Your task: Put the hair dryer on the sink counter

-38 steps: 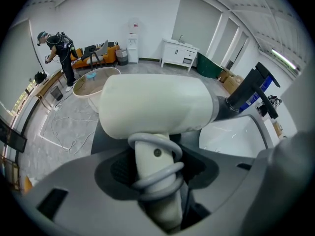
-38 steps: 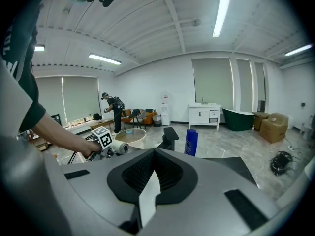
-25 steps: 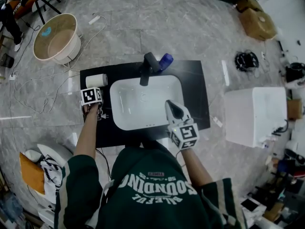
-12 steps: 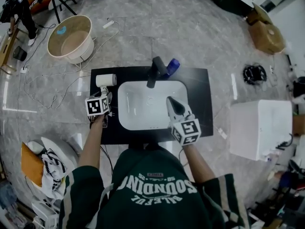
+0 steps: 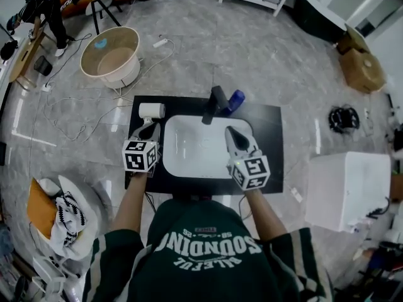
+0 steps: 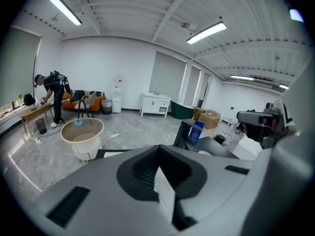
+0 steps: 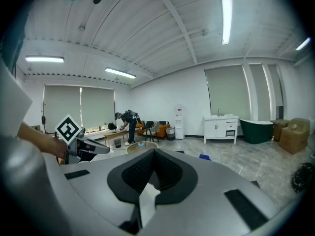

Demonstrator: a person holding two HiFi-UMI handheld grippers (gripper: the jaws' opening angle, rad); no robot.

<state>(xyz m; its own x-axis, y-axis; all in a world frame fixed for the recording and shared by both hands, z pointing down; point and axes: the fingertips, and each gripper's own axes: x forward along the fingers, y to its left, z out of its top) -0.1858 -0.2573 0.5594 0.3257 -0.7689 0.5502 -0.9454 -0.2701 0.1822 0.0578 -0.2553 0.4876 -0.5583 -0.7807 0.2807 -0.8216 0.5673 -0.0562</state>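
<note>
On the black worktop (image 5: 272,128) that surrounds the white rectangular sink basin (image 5: 195,150), the white hair dryer (image 5: 151,110) lies at the back left corner, left of the black angular faucet (image 5: 215,104) and the blue bottle (image 5: 235,99) beside it. Your left hand-held gripper (image 5: 148,129) hovers over the left strip of the worktop, its tip pointing at the hair dryer and close to it; whether it touches cannot be told. Its jaws are pressed together with nothing between them. Your right hand-held gripper (image 5: 232,133) hangs over the right side of the basin, jaws likewise closed on nothing. Beyond the worktop a round beige tub (image 5: 113,56) stands on the grey tiled floor, and a white box (image 5: 349,190) sits off to your right.
</note>
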